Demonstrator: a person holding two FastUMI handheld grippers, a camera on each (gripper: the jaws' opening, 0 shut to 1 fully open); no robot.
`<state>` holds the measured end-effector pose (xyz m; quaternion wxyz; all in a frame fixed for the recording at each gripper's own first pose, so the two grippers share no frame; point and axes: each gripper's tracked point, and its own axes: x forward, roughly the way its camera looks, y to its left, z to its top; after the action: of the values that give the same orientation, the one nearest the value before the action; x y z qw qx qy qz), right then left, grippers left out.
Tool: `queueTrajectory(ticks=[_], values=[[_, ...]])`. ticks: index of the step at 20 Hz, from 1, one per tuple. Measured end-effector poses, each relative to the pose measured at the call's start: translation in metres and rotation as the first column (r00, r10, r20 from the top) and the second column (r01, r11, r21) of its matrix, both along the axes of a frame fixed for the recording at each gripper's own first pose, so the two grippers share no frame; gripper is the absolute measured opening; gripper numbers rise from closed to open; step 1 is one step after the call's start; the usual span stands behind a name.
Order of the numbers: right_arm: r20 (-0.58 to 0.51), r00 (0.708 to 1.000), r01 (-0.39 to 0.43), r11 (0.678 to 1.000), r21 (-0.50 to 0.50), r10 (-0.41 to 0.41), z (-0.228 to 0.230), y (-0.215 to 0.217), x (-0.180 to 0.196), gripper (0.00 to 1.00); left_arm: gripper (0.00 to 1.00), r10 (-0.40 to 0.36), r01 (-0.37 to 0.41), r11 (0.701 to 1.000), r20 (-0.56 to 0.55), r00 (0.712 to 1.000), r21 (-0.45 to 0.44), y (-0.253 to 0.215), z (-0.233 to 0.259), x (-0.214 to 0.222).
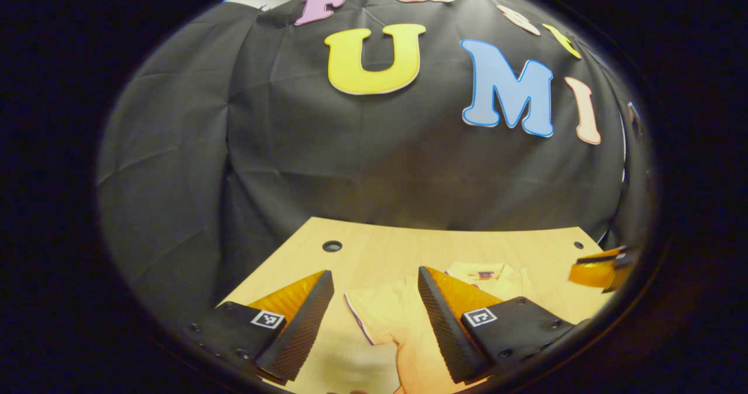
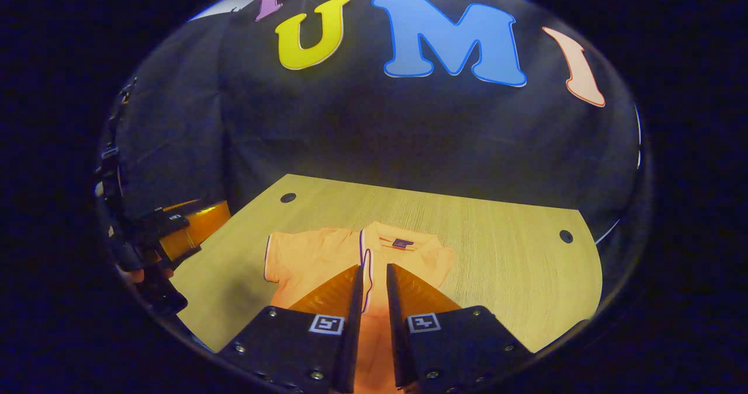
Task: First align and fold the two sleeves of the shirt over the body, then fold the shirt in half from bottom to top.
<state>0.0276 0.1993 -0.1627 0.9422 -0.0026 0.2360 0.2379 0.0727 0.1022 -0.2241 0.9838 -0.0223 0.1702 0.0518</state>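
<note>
- Here, left gripper [image 1: 374, 300] spread wide above shirt [image 1: 397, 324] sleeve edge.
- Right gripper [image 2: 371, 289] nearly together, sleeve hem between fingertips (grip uncertain); collar [image 2: 400, 243] ahead on table [image 2: 514, 253].

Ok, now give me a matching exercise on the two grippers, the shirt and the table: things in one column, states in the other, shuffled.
Things:
1. left gripper
2. right gripper
3. shirt
4. table

States:
a. orange, lying spread out
b. fingers wide apart
c. pale wood with round holes
d. fingers nearly together

Pairs: 1-b, 2-d, 3-a, 4-c
</note>
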Motion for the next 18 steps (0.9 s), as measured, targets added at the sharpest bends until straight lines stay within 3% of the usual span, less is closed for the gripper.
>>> queueTrajectory(ticks=[9,18], values=[[0.037,0.978,0.202,0.978,0.054,-0.204,0.051,-0.067,-0.038,0.25,0.96,-0.009,0.007,1.0,-0.17,0.985,-0.015,0.014,-0.117,0.036],[0.009,0.938,0.348,0.938,0.003,-0.348,0.043,-0.133,-0.063,0.25,0.95,0.025,-0.032,0.999,-0.278,0.96,-0.023,0.018,-0.182,0.052]])
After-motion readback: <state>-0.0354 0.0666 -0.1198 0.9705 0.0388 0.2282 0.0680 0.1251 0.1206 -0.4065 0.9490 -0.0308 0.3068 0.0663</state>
